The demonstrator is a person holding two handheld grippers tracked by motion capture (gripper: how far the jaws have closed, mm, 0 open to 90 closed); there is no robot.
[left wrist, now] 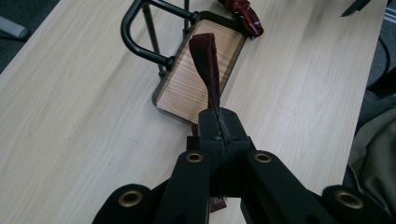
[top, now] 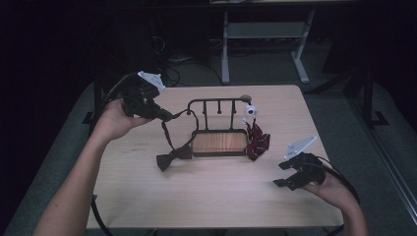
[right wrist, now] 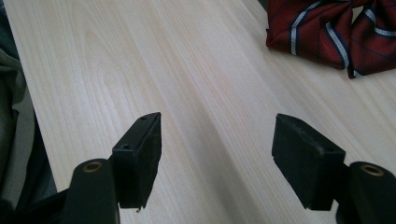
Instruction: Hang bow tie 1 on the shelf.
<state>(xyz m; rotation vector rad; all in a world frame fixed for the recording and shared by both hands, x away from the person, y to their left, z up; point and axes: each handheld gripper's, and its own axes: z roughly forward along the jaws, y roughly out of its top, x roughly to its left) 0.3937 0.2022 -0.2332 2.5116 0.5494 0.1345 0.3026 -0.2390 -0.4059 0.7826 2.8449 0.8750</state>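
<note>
With my left gripper (top: 164,116) pinched on the strap of the limp dark-red fabric bow tie (top: 173,157), at nine o'clock of the black metal rack (top: 216,104), I judge it light and floppy, best gripped at the strap.

Dark maroon bow tie (top: 173,156) hangs by its strap (left wrist: 208,70), bow touching the table.

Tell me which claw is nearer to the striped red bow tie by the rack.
Right. The right claw hovers open just in front of the striped bow tie, at its right. The left claw is beyond the rack, shut on the dark bow tie's strap.
</note>
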